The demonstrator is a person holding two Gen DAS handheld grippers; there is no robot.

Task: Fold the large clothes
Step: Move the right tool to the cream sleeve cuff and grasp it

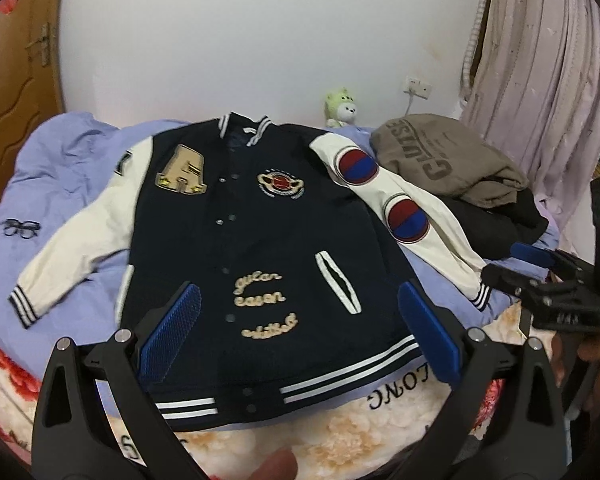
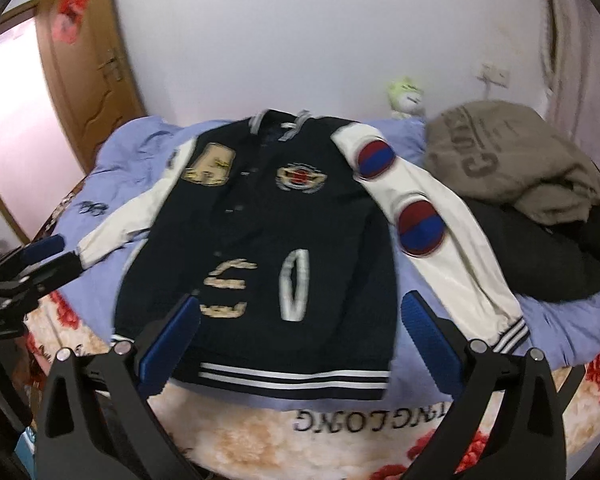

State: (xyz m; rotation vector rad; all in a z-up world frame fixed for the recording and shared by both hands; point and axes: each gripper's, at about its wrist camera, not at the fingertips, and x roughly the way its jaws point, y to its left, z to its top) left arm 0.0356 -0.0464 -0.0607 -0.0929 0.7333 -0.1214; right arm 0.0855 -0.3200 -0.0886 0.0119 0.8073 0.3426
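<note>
A navy varsity jacket [image 1: 256,248] with cream sleeves lies flat and face up on the bed, collar at the far side, striped hem toward me. It also shows in the right wrist view [image 2: 268,248], blurred. My left gripper [image 1: 300,320] is open and empty, hovering above the jacket's hem. My right gripper [image 2: 300,328] is open and empty above the hem's right part. The right gripper also shows in the left wrist view [image 1: 540,264], near the right sleeve cuff [image 1: 482,296]. The left gripper also shows in the right wrist view [image 2: 48,256], by the left sleeve cuff.
A lilac sheet [image 1: 60,168] covers the bed over a floral blanket [image 1: 340,440]. A pile of brown and black clothes [image 1: 452,168] sits at the right. Black glasses [image 1: 20,228] lie at the left. A plush toy [image 1: 342,108] stands by the wall. A wooden door [image 1: 16,80] is at the left and curtains [image 1: 540,60] at the right.
</note>
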